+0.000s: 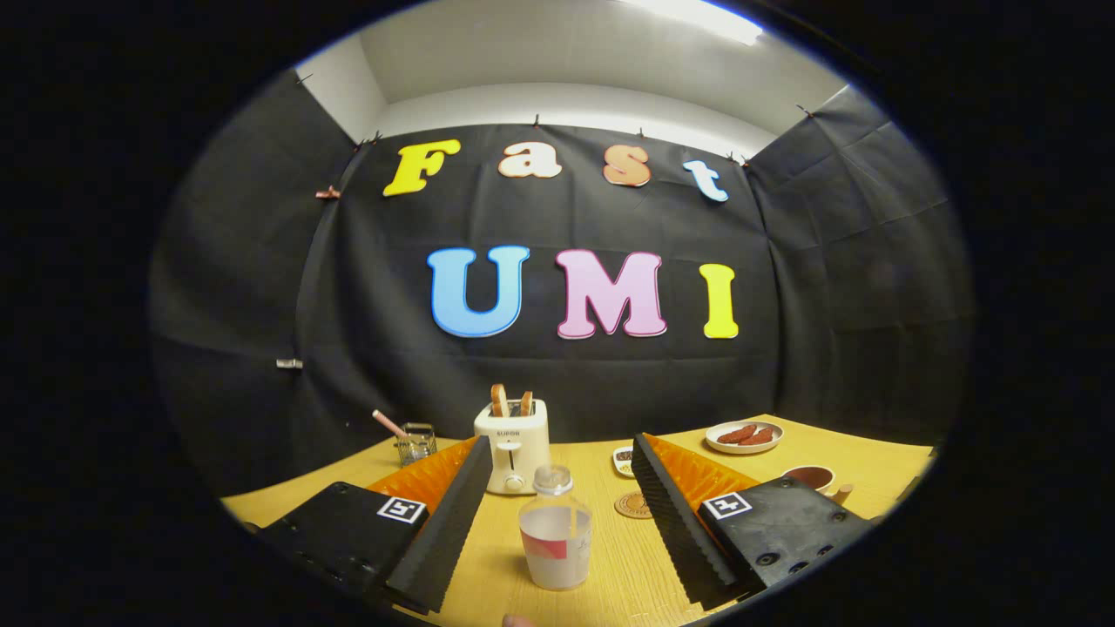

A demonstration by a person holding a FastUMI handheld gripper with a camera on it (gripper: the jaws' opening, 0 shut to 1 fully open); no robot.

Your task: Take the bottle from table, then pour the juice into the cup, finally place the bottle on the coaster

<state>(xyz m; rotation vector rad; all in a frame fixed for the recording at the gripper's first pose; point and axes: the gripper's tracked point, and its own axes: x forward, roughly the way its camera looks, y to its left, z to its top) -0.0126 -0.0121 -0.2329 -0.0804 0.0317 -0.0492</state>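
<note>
The bottle [555,529] stands upright on the counter [627,557], right between the 2 fingers of the gripper [562,514], a little nearer the left one but touching neither. It is a small clear plastic bottle with a clear cap, a pale cloudy juice filling it most of the way, and a label band around its middle. I would guess it is light but not empty, with thin walls that give under a hard squeeze and a smooth skin that could slip. The safest hold looks to be across the body at the label, below the shoulder, so it stays steady when tipped.

The gripper is spread wide, both fingers standing clear of the bottle with counter showing on each side, so nothing is held yet.

Just beyond the right finger's tip lies the round coaster [633,505], flat on the counter. Further to the right, past that finger, sits the cup [812,478] with something dark inside. Straight ahead beyond the bottle is a toaster [513,444] with 2 slices standing in it. A plate of sausages [744,436] rests far right, and a small wire basket [416,443] far left.
</note>
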